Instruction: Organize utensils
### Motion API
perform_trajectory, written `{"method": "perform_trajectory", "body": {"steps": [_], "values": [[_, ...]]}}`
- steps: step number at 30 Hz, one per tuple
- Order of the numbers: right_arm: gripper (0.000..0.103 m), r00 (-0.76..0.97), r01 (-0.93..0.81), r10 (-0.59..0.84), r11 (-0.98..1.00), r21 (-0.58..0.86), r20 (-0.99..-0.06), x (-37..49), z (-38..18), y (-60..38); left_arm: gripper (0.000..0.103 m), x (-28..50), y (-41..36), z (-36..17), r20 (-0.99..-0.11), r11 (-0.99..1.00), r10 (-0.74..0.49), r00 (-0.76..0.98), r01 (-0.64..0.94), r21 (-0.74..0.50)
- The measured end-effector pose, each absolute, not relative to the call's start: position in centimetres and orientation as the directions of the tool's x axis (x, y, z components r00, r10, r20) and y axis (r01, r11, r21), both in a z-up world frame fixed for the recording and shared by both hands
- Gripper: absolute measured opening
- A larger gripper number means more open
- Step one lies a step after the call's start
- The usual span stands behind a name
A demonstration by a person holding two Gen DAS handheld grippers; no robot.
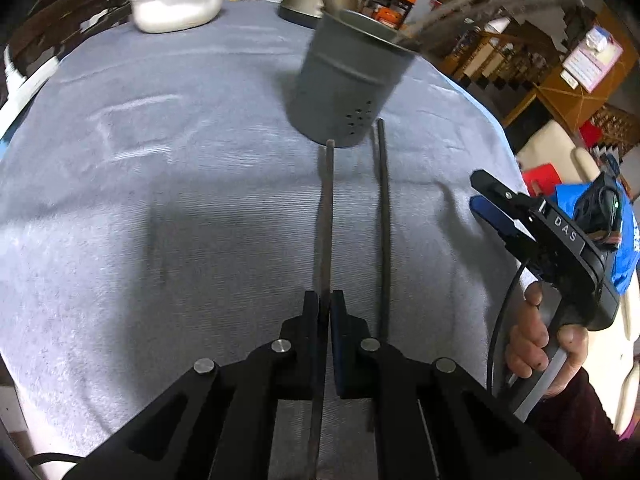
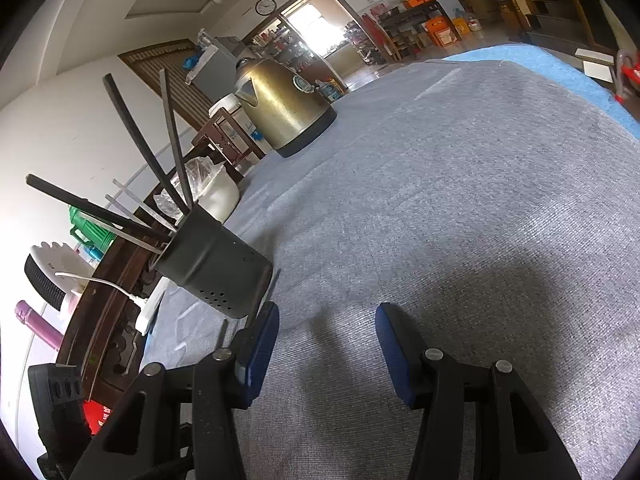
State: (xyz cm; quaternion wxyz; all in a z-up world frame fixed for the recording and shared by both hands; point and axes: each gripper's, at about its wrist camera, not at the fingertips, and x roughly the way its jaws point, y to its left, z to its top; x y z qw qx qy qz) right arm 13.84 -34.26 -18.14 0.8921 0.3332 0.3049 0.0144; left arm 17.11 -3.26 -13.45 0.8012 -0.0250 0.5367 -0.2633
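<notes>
1. The left gripper (image 1: 325, 312) is clenched on a dark chopstick (image 1: 325, 216); its pads press the stick between them.
2. The chopstick's long axis runs straight ahead along the fingers, and its far tip lies at the foot of the grey utensil holder (image 1: 344, 84).
3. A second chopstick (image 1: 382, 232) runs parallel just to the right, outside the jaws; whether it rests on the grey cloth (image 1: 160, 200) or is lifted cannot be told.
4. The holder stands ahead of the left gripper, upright on the cloth, several utensils already inside.
5. The right gripper (image 2: 326, 352) is released, jaws apart and empty, over bare cloth; the holder lies to its left.
6. Judgement: the left gripper is the nearer; the stick must rise and tip down to enter the holder's mouth.
</notes>
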Motion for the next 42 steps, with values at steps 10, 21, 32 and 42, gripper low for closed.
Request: {"method": "perform_trajectory", "body": {"steps": [10,21,32,42], "values": [[0.055,0.811,0.178,0.224,0.785,0.593,-0.54,13.8,-18.0,-34.2,0.006,19.6,-2.8,-13.7,-0.858,0.894,-0.418,0.299,0.304,-0.329],[0.039,0.662,0.017,0.329,0.892,0.452,-0.674,16.6,-15.3,-25.9,0.008,22.8,-4.3,-13.5,-0.861,0.893,-0.42,0.287,0.298,-0.337],[0.013,0.535,-0.013,0.228,0.965,0.261,-0.814,18.2,-16.8,-21.9,0.008,23.6,-4.4,-14.1,-0.855,0.878,-0.452,0.254,0.299,-0.375],[0.01,0.512,0.022,0.186,0.973,0.229,-0.839,17.4,-16.7,-25.9,0.008,23.1,-6.2,-14.5,-0.861,0.88,-0.453,0.232,0.27,-0.39]]}}
